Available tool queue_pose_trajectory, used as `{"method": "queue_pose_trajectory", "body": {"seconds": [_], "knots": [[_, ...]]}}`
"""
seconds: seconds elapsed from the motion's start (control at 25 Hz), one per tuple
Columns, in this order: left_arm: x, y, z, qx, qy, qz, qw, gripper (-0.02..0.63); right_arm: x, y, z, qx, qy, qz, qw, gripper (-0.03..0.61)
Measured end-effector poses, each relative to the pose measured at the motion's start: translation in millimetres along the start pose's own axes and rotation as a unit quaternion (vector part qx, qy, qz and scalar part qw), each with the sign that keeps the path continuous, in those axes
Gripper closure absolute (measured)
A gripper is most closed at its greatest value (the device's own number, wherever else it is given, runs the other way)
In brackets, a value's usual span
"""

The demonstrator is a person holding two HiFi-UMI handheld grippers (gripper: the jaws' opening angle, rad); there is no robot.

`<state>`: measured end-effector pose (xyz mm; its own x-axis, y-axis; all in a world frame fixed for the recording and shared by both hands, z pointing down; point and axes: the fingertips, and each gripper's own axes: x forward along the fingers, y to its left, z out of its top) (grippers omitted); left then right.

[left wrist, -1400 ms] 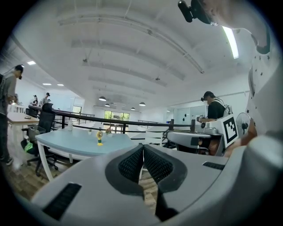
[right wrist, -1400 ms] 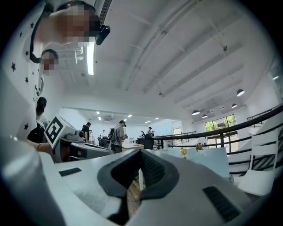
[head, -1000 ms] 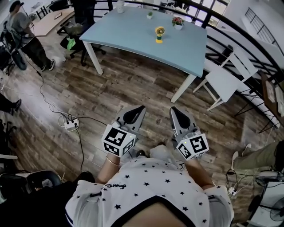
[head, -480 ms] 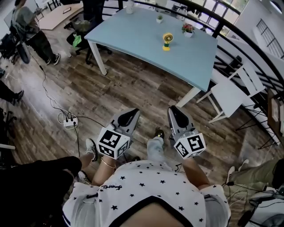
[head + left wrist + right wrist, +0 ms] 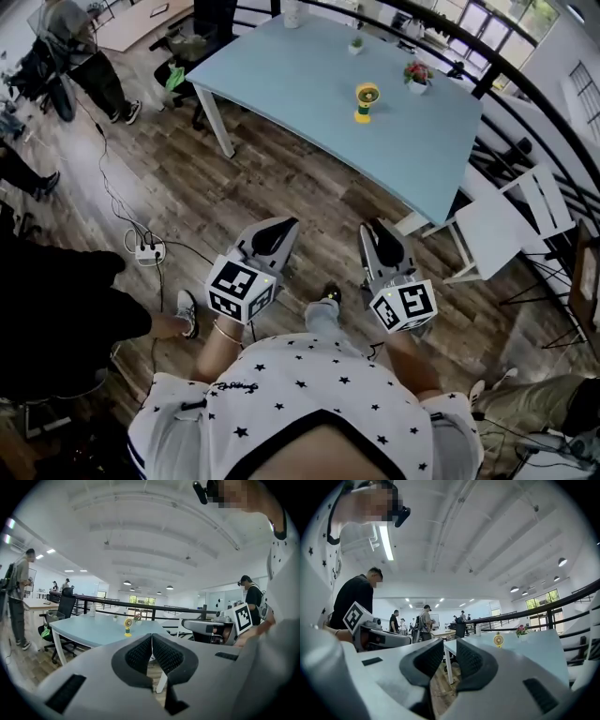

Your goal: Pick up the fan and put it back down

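upright on the blue table (image 5: 300,84), well apart from both grippers: yellow fan (image 5: 366,101). over the wood floor (image 5: 281,178), left gripper (image 5: 291,226) with jaws pressed together, empty; beside it, right gripper (image 5: 373,229), jaws just opening to a narrow gap, nothing between.

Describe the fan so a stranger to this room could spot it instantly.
Find the light-blue table on the wood floor. Toward its far edge, by two small potted plants, stands the fan: the only yellow thing, round-headed on a short base.
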<state>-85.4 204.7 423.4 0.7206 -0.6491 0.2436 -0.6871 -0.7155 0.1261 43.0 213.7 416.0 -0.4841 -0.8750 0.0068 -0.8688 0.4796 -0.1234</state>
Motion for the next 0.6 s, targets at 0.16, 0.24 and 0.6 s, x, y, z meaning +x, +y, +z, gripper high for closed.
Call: {"method": "queue_pose_trajectory", "body": {"seconds": [0.16, 0.24, 0.6], "knots": [[28.7, 6.8, 9.9, -0.001, 0.003, 0.014, 0.9999, 0.584, 17.2, -33.3, 2.5, 0.008, 0.002, 0.006, 1.0, 0.508], [42.2, 11.1, 13.9, -0.007, 0.004, 0.022, 0.9997, 0.584, 26.6, -49.1, 3.7, 0.01, 0.004, 0.01, 1.0, 0.502], [94.4, 25.8, 26.1, -0.017, 0.001, 0.055, 0.9984, 0.584, 61.0, -105.1, 4.0, 0.011, 0.012, 0.034, 0.999, 0.483]]}}
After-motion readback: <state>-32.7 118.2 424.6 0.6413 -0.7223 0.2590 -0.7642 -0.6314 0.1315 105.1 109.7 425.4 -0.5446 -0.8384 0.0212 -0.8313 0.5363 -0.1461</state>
